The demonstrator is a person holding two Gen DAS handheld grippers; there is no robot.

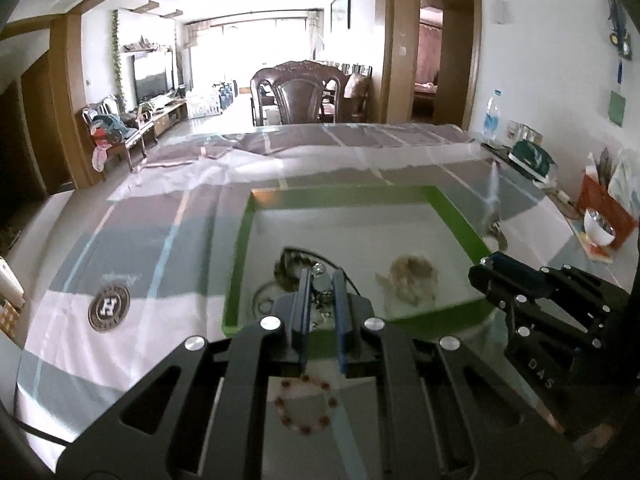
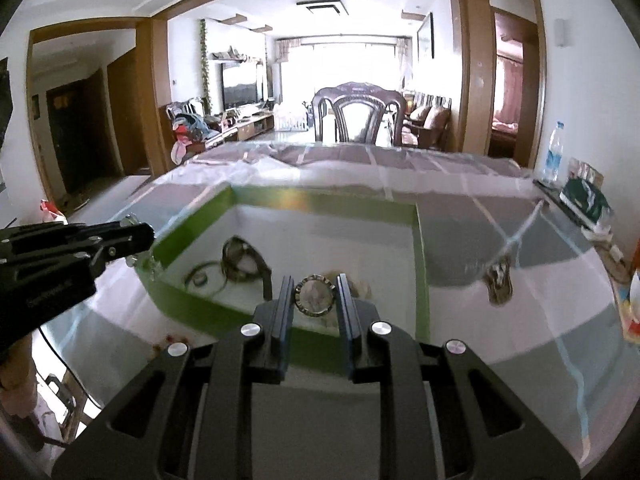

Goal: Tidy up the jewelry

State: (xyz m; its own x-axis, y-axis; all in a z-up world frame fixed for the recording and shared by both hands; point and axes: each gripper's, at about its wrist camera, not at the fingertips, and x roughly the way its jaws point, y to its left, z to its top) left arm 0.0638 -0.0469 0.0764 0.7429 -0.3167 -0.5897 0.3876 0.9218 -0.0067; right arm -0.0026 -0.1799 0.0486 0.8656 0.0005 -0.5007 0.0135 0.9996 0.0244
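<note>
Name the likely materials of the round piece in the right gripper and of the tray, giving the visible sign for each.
Round piece: probably metal, shiny; pale glossy face with a darker patterned rim. Tray: possibly plastic or coated card; flat green walls, smooth white floor. Neither is certain.

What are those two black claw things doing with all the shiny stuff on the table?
A person holds a claw in each hand, tidying jewelry into a green-rimmed tray. The right gripper pinches a round silver watch face over the tray. The left gripper is closed on a small silvery piece. A pendant and a beaded bracelet lie outside the tray on the tablecloth.
</note>
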